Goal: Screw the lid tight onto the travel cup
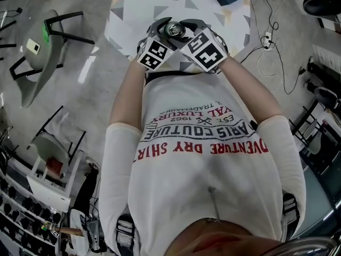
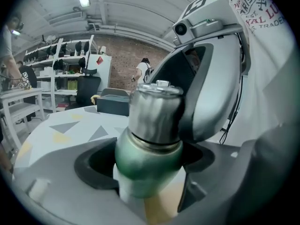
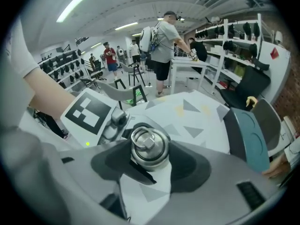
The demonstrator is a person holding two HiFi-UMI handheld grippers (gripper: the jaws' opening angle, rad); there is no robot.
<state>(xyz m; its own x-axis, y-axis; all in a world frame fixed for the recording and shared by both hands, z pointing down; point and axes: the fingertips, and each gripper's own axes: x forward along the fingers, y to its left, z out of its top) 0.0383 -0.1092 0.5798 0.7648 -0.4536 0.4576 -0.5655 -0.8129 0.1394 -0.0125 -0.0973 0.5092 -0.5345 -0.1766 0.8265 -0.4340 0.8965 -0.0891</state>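
A green travel cup (image 2: 147,165) with a steel lid (image 2: 154,111) is held up in front of the person's chest, above the white table with grey and yellow triangles (image 1: 138,15). My left gripper (image 2: 149,172) is shut on the cup's green body. My right gripper (image 3: 150,149) is shut on the steel lid (image 3: 149,146), seen from above with its ring handle. In the head view both grippers, left gripper (image 1: 160,39) and right gripper (image 1: 194,36), meet around the lid (image 1: 175,30). The cup's lower part is hidden.
A dark teal tray (image 3: 248,139) lies on the table's far side. Cables (image 1: 272,52) trail on the floor at right. A grey chair (image 1: 42,52) stands at left. People (image 3: 161,50) and shelves (image 3: 234,46) stand in the background.
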